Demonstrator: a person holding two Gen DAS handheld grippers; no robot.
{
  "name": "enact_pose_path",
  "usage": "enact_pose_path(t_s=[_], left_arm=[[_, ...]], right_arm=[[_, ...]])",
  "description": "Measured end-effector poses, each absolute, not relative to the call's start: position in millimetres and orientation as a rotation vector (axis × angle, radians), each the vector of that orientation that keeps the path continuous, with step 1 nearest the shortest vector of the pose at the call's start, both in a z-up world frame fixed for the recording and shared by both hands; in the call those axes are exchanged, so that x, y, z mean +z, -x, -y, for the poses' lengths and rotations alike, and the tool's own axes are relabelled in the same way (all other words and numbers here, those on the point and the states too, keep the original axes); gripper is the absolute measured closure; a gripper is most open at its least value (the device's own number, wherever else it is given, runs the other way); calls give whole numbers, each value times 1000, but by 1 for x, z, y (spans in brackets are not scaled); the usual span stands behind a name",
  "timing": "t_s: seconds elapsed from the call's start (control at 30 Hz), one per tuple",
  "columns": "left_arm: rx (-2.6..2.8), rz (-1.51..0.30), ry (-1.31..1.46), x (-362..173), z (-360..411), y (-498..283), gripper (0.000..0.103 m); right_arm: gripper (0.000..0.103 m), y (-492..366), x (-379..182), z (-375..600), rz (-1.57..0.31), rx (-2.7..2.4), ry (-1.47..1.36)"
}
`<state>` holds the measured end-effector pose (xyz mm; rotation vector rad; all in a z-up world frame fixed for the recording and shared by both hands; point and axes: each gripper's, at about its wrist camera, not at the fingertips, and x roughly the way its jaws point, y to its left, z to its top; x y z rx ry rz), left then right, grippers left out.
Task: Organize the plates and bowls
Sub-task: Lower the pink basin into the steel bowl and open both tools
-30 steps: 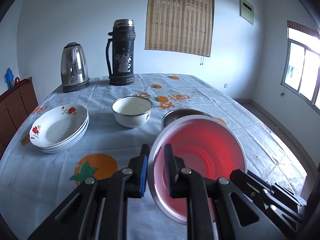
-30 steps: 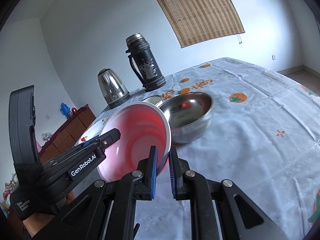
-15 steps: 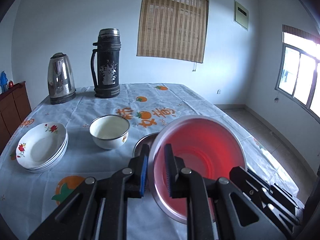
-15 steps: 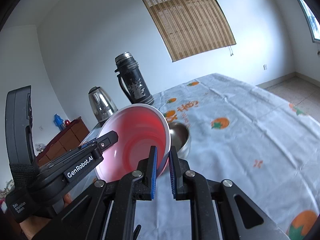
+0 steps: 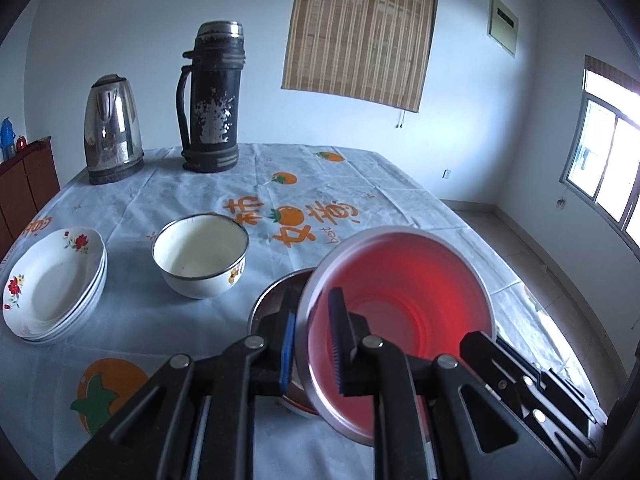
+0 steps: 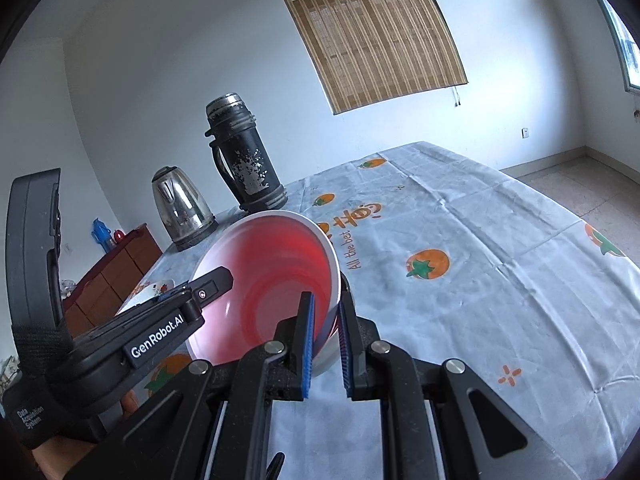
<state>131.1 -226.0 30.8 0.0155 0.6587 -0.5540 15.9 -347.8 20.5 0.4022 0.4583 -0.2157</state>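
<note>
- The left tongs pinch the near rim of the round red plastic bowl with a pale rim, one blue pad outside, one inside.
- The right tongs straddle the same bowl's opposite rim; whether their pads press it, I cannot tell.
- The bowl tilts above the steel bowl, largely hidden behind it.
- At 10 o'clock from it on the worktop sits the white enamel bowl; at 9 o'clock, the stacked white floral plates.

Red bowl tilted above steel bowl (mostly hidden)
</note>
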Motion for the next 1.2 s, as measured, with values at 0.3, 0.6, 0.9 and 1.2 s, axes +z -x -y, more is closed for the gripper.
enact_pose_path(t_s=[0.3,0.6,0.9,1.2], left_arm=[[-542,-692,-1,22,229,-148,89],[-514,-750,4,5,230,-162,89],[-507,-756,-18,-3,233,-165,89],[-501,-744,-29,-3,233,-165,89]], right_arm=[[90,-34,18,352,-476,-210,-382],[90,-48,6,351,-510,-200,-383],[90,-54,-1,352,-528,-202,-391],[90,-57,-5,353,-527,-206,-400]])
